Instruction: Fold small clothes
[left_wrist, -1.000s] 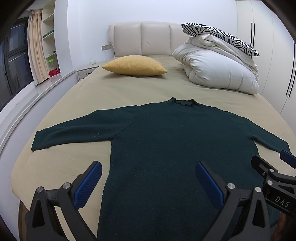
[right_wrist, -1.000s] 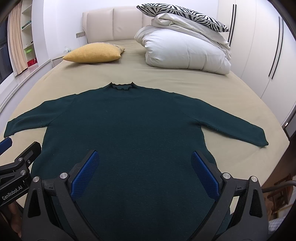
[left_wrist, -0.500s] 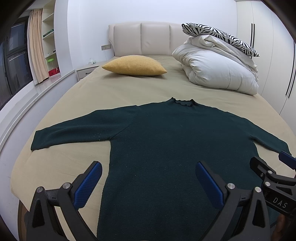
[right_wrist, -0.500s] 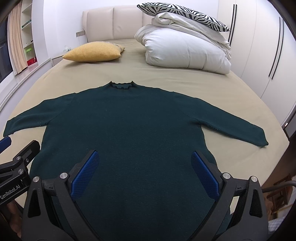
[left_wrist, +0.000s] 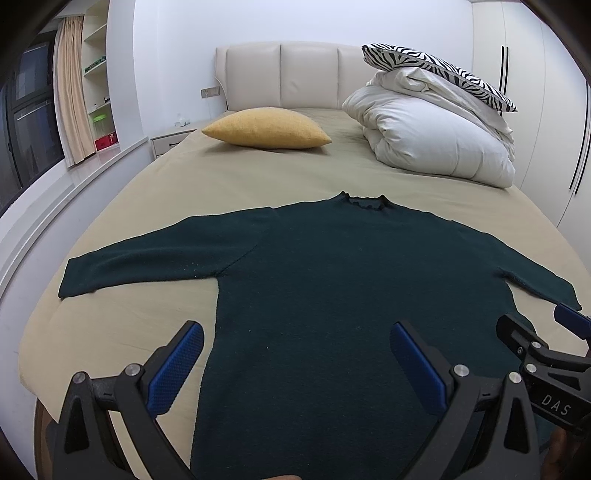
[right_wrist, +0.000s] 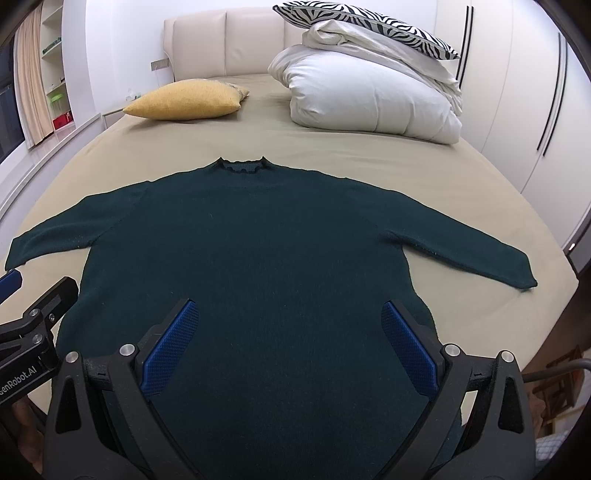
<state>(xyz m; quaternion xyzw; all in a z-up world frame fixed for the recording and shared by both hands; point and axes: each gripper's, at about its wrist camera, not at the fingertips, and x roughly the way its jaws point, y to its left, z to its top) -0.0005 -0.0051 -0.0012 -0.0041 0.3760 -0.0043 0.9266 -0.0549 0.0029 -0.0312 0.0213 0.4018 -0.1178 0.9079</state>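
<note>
A dark green long-sleeved sweater (left_wrist: 332, 277) lies flat on the beige bed (left_wrist: 184, 184), collar away from me, both sleeves spread sideways. It also shows in the right wrist view (right_wrist: 258, 251). My left gripper (left_wrist: 295, 354) is open and empty, held above the sweater's lower left part. My right gripper (right_wrist: 290, 332) is open and empty above the lower middle of the sweater. The right gripper also shows at the right edge of the left wrist view (left_wrist: 535, 332). The sweater's hem is hidden behind the grippers.
A yellow pillow (left_wrist: 266, 127) lies at the head of the bed. A folded white duvet (left_wrist: 436, 140) with a zebra-striped pillow (left_wrist: 436, 72) on top sits at the back right. A window ledge runs along the left, wardrobes (right_wrist: 535, 92) along the right.
Both grippers have drifted very slightly; the sweater has not moved and both grippers stay open.
</note>
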